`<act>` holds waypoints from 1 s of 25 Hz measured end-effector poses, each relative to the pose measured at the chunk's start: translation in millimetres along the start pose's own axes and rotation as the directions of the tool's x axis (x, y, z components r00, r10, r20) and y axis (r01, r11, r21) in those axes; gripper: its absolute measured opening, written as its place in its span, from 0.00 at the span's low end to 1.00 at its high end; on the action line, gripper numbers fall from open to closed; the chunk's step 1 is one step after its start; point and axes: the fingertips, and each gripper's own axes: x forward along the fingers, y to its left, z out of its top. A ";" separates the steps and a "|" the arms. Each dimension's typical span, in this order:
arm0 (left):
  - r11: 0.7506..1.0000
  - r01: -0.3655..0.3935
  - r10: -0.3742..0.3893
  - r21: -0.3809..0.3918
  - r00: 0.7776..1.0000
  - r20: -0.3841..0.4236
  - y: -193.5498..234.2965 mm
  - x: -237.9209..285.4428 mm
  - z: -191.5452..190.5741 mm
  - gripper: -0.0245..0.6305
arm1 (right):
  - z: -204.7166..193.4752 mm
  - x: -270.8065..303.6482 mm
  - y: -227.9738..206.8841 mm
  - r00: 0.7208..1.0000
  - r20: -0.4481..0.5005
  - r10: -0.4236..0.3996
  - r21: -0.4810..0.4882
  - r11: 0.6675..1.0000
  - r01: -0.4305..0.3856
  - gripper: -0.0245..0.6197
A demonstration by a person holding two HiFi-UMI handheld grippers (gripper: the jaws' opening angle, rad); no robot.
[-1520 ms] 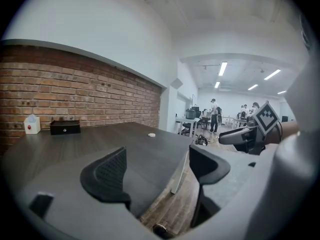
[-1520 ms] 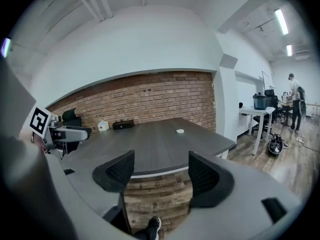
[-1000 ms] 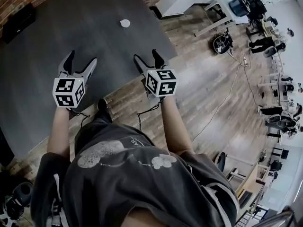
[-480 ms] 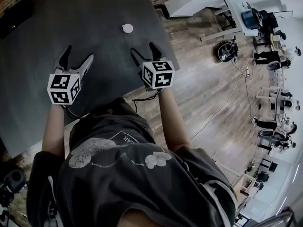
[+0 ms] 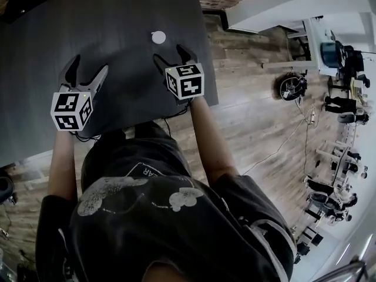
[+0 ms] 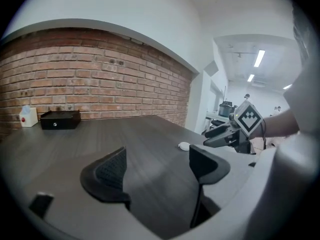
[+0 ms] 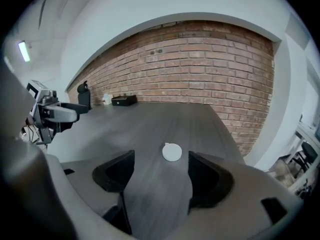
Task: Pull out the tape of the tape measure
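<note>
Hovering near the tape measure (image 5: 158,37), a small, flat, round white disc lying on the dark, matte, wood-grained desk (image 5: 117,16): right claw (image 5: 170,54) just short of it, left claw (image 5: 89,66) farther off, both gaping wide and gripping nothing. Probably needing one claw pinning the smooth case while the other is pinching the rim tab squarely.
</note>
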 end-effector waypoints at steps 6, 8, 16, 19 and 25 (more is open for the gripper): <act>0.994 -0.098 0.098 -0.036 0.995 -0.015 2.4 9.1 -6.4 0.63 | -1.2 45.9 -10.6 0.992 -0.075 0.097 -0.088 0.991 -0.103 0.54; 0.991 -0.122 0.121 -0.047 0.992 -0.022 1.8 12.3 -7.3 0.63 | -2.9 59.8 -12.5 0.987 -0.101 0.123 -0.117 0.984 -0.135 0.54; 0.979 -0.189 0.187 -0.073 0.982 -0.035 0.2 19.4 -16.6 0.63 | -6.1 93.3 -18.0 0.980 -0.132 0.151 -0.176 0.969 -0.173 0.54; 0.976 -0.201 0.199 -0.079 0.979 -0.035 -4.0 21.9 -18.6 0.63 | -10.5 99.9 -21.3 0.974 -0.157 0.162 -0.186 0.964 -0.191 0.54; 0.968 -0.233 0.231 -0.089 0.973 -0.025 -4.6 17.2 -20.9 0.63 | -15.8 104.5 -18.6 0.962 -0.196 0.188 -0.216 0.949 -0.230 0.53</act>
